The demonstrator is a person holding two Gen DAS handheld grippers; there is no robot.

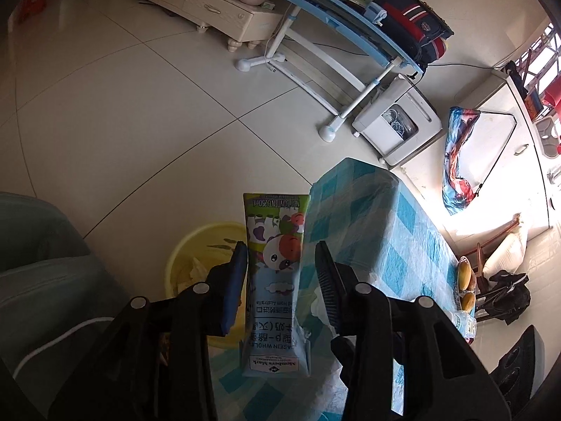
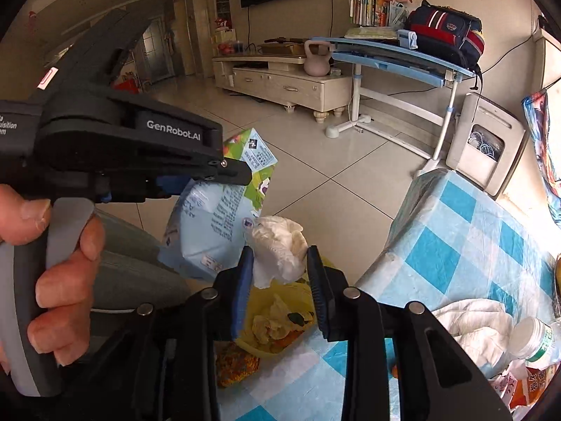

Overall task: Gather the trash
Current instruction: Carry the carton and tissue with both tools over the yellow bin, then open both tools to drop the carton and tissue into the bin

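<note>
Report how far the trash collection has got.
Done: the yellow bin beside the table already holds crumpled wrappers. In hand: the left gripper carries a milk carton above that bin, though its jaws look spread with a gap on one side; the right gripper grips a crumpled tissue over it. Left: a plastic bottle, white crumpled paper and a snack packet remain on the checked tablecloth.

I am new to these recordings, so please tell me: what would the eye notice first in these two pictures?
First comes the milk carton, standing between the fingers of the left claw above the yellow bin. Next is the crumpled white tissue, pinched in the right claw over that bin's trash. Beside both lies the table's blue checked cloth.
</note>
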